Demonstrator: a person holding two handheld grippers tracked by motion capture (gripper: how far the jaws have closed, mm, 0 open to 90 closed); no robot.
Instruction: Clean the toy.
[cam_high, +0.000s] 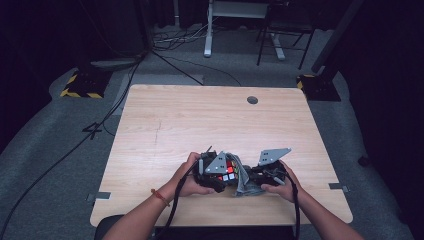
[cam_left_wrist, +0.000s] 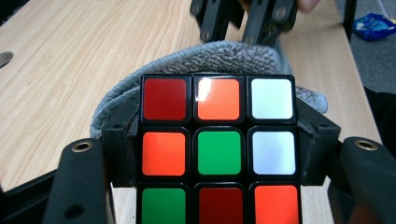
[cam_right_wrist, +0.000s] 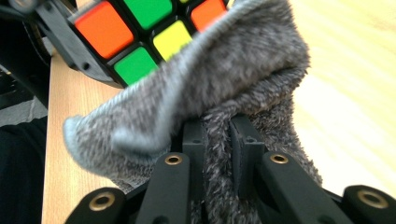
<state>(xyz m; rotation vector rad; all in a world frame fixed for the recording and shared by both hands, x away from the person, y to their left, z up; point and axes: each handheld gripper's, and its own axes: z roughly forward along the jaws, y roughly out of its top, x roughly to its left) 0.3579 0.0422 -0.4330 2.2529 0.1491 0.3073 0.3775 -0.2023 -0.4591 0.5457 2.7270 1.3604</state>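
Honestly, left gripper (cam_left_wrist: 219, 154) clamps the cube (cam_left_wrist: 218, 151), right gripper (cam_right_wrist: 217, 140) pinches the cloth (cam_right_wrist: 243, 70) draped against the cube; hard wiping could probably twist the cube loose.

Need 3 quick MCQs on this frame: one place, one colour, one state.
1. Where does the grey cloth lie relative to the cube?
A. beside it, draped against it
B. at the far table edge
C. on the floor

2. Centre sticker of the cube face in the left gripper view?
A. blue
B. green
C. yellow

3. State of the right claw?
A. wide open
B. shut on the cloth
C. shut on the cube

Key: 1 A, cloth folds up against the cube; 2 B, middle square is green; 3 B, jaws pinch grey fabric.
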